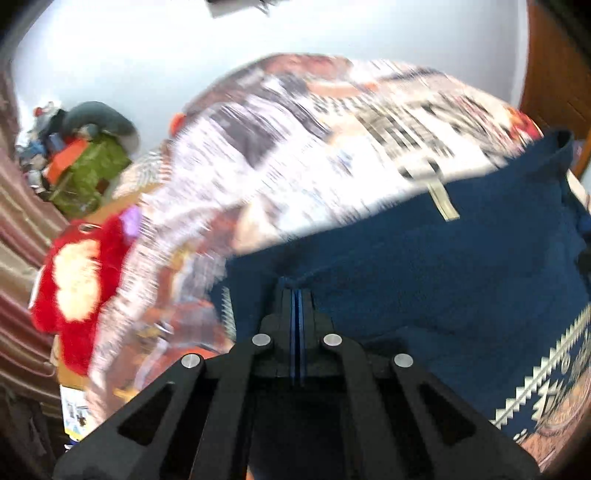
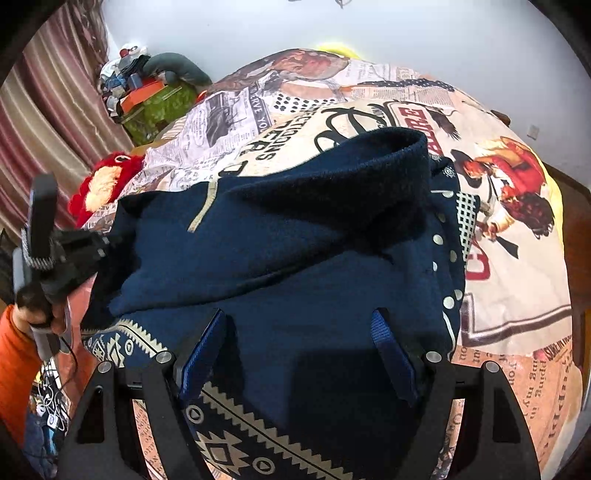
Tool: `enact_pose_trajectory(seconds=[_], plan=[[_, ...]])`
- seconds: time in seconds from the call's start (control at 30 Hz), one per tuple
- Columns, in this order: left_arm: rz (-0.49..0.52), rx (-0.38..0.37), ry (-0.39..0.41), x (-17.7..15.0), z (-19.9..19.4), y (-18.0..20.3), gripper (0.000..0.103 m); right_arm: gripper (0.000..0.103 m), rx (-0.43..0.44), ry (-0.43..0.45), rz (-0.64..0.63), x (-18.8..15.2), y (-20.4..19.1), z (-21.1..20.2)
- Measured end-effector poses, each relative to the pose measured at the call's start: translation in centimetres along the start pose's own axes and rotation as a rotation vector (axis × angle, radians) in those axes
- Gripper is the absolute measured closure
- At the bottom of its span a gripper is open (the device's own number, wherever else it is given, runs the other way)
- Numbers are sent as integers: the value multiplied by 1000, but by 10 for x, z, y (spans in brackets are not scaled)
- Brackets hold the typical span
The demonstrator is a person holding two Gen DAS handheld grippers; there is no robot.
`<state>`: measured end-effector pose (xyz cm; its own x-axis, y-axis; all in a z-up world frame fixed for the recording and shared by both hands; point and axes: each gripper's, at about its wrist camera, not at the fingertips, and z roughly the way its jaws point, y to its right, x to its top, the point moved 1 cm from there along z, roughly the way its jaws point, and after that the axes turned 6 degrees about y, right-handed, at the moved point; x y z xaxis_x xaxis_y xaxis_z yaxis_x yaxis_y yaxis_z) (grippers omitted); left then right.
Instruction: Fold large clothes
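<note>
Up close, from the left wrist view, the left claw (image 1: 297, 295) is pressed together on a fold of the navy sweater (image 1: 443, 266), which lies across the newspaper-print bedspread (image 1: 314, 147). Left of the sweater sits a red plush toy (image 1: 77, 280), blurred, with striped curtains (image 1: 18, 229) at that edge.

From the right wrist view, the right claw (image 2: 299, 350) stands spread wide over the sweater (image 2: 295, 229), its blue pads (image 2: 201, 354) resting on the cloth. Left of the sweater, a hand (image 2: 37, 306) in an orange sleeve grips the left claw (image 2: 99, 243) at the sweater's edge. Beyond the bedspread (image 2: 517, 295) rises a pale wall (image 2: 406, 33).
</note>
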<state>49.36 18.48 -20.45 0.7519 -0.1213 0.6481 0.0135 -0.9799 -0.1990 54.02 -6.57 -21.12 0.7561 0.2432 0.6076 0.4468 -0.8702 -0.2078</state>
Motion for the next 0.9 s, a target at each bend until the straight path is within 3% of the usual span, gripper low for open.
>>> enact_pose_trajectory(seconds=[0.13, 0.23, 0.47, 0.6, 0.7, 0.9], plan=[[-49, 30, 18, 20, 7, -18, 102, 24, -1, 31, -27, 12, -9, 5], [-55, 46, -12, 24, 29, -19, 102, 24, -42, 33, -40, 24, -9, 21], [-76, 48, -80, 3, 64, -20, 100, 24, -76, 13, -18, 28, 9, 40], [-82, 49, -56, 5, 45, -21, 98, 24, -130, 13, -65, 25, 3, 30], [-100, -17, -20, 7, 17, -21, 96, 24, -134, 26, -81, 24, -6, 17], [-125, -122, 56, 5, -46, -9, 78, 24, -78, 101, -149, 21, -48, -18]])
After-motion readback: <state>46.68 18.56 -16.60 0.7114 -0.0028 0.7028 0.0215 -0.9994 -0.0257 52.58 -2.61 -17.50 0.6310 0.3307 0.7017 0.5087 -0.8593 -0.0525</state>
